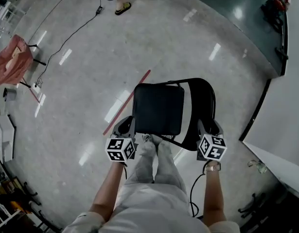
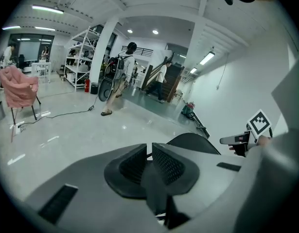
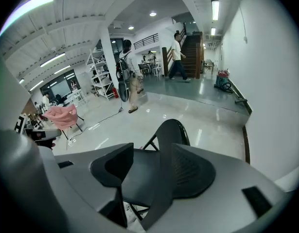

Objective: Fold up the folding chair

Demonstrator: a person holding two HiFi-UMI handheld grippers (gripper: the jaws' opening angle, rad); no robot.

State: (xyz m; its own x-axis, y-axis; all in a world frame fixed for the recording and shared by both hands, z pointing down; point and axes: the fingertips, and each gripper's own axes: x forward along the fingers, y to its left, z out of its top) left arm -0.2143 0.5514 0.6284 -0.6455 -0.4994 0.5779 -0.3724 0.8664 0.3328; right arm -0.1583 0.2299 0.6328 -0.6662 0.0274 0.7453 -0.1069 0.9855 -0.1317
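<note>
A black folding chair stands unfolded on the floor, with its seat [image 1: 158,108] toward me and its curved backrest [image 1: 203,103] on the right. My left gripper [image 1: 126,125] is by the seat's near left corner; its jaws [image 2: 150,152] are shut with nothing between them, and the backrest [image 2: 193,141] shows just beyond. My right gripper [image 1: 208,126] is at the backrest's near end. It [image 3: 151,152] stands open, with the backrest's band [image 3: 171,130] running down through the gap and the seat [image 3: 139,178] behind. I cannot tell whether the pads touch the band.
My legs [image 1: 154,164] stand right behind the chair. A red tape line [image 1: 127,103] crosses the floor under it. A pink-draped chair [image 1: 10,62] and a black cable [image 1: 66,42] lie far left. A white wall [image 1: 285,120] rises on the right. People walk in the distance [image 2: 121,76].
</note>
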